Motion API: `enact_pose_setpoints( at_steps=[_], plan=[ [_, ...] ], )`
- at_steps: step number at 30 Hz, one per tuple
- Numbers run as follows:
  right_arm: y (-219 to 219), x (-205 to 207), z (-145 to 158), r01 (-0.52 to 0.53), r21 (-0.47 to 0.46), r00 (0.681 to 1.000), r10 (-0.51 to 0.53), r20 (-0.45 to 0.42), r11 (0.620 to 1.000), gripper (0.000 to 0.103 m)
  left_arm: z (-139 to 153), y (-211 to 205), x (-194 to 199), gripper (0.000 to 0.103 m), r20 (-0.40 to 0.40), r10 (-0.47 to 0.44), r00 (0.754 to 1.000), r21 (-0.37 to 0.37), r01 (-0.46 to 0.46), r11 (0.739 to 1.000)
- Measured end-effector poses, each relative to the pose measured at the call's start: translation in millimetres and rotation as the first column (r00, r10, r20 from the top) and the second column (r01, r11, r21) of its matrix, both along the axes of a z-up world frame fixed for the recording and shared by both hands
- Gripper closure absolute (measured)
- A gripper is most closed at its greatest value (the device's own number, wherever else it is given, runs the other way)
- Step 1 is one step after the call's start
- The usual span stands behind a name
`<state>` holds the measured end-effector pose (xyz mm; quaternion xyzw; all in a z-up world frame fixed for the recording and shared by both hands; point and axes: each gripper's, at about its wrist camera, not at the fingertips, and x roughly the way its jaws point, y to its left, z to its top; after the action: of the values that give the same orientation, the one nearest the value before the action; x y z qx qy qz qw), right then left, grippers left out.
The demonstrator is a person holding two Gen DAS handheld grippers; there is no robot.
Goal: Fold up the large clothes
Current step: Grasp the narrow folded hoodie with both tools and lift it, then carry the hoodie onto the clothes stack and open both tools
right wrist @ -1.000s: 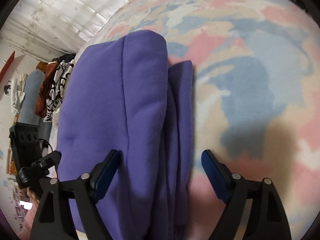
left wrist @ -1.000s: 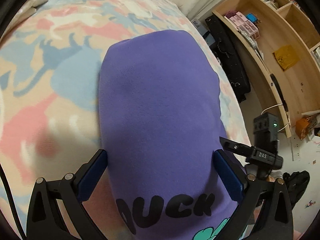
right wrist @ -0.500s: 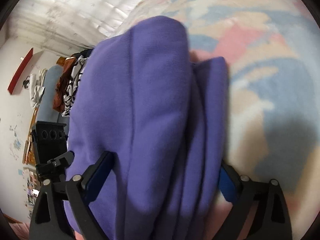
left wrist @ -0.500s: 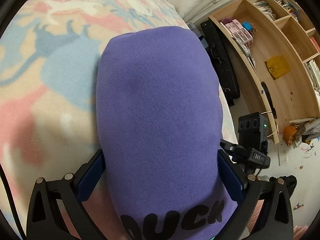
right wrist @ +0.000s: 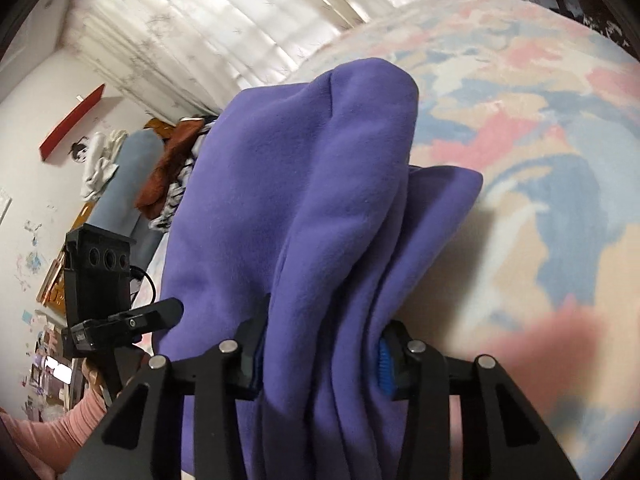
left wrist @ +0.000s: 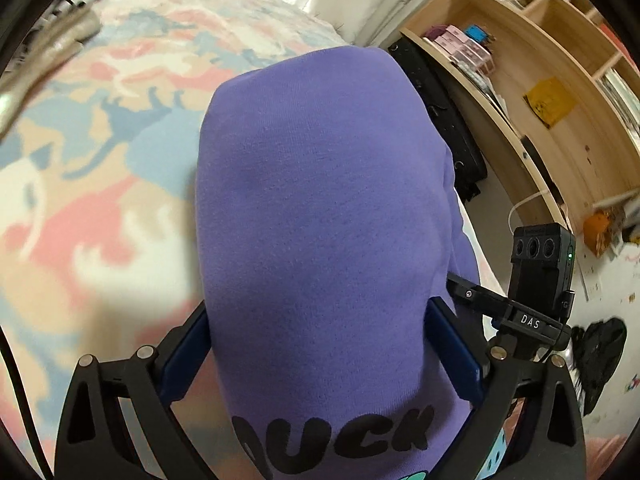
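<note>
The purple sweatshirt point(left wrist: 320, 216) lies already folded into a thick bundle on the bed point(left wrist: 100, 200); the right gripper point(right wrist: 320, 356) has just closed its jaws on the layered edge; the left gripper point(left wrist: 320, 344) straddles the near end, its grip unclear; probably only final tidying remains.

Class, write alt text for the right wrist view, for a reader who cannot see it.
The right gripper, its jaws having just been closing, pinches bunched folds of a purple sweatshirt above a pastel patterned bedspread. The left gripper shows at the left edge, with white curtains behind.
</note>
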<state>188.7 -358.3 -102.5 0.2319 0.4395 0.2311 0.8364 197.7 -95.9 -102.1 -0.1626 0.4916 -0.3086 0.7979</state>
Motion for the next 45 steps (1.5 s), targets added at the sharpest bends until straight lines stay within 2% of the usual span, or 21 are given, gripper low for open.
enact_pose_setpoints(
  at_steps=[9, 12, 17, 22, 27, 34, 37, 40, 43, 45],
  plan=[
    [70, -76, 18, -0.053, 0.074, 0.999, 0.052, 0.016, 0.996, 0.062, 28, 98, -113, 0.004, 0.005, 0.093, 0.996, 0.009, -0.093, 0.996],
    [101, -92, 28, -0.089, 0.098, 0.996, 0.087, 0.019, 0.991, 0.062, 43, 127, -139, 0.004, 0.021, 0.128, 0.992, 0.016, -0.128, 0.992],
    [152, -95, 53, -0.158, 0.123, 0.987, 0.153, 0.05, 0.98, 0.062, 83, 184, -170, 0.004, 0.073, 0.213, 0.974, 0.021, -0.215, 0.976],
    [201, -74, 80, -0.221, 0.148, 0.974, 0.211, 0.081, 0.964, 0.062, 118, 238, -169, 0.004, 0.103, 0.293, 0.951, 0.012, -0.296, 0.955],
    [247, -35, 109, -0.262, 0.18, 0.963, 0.246, 0.108, 0.948, 0.062, 153, 291, -132, 0.004, 0.111, 0.355, 0.928, -0.015, -0.356, 0.934],
    [302, 51, 149, -0.286, 0.246, 0.952, 0.246, 0.18, 0.926, 0.062, 223, 347, -45, 0.004, 0.251, 0.393, 0.885, 0.036, -0.414, 0.909],
    [331, 101, 168, -0.285, 0.264, 0.95, 0.234, 0.208, 0.921, 0.062, 257, 370, 15, 0.004, 0.312, 0.388, 0.867, 0.066, -0.427, 0.902],
    [353, 161, 184, -0.279, 0.281, 0.946, 0.213, 0.245, 0.918, 0.062, 281, 392, 81, 0.004, 0.362, 0.355, 0.862, 0.087, -0.41, 0.908],
    [374, 216, 193, -0.265, 0.29, 0.944, 0.187, 0.27, 0.92, 0.062, 288, 414, 143, 0.004, 0.386, 0.32, 0.865, 0.093, -0.382, 0.92],
    [387, 252, 192, -0.245, 0.296, 0.948, 0.165, 0.273, 0.923, 0.062, 281, 430, 189, 0.004, 0.386, 0.306, 0.87, 0.099, -0.368, 0.924]
  ],
)
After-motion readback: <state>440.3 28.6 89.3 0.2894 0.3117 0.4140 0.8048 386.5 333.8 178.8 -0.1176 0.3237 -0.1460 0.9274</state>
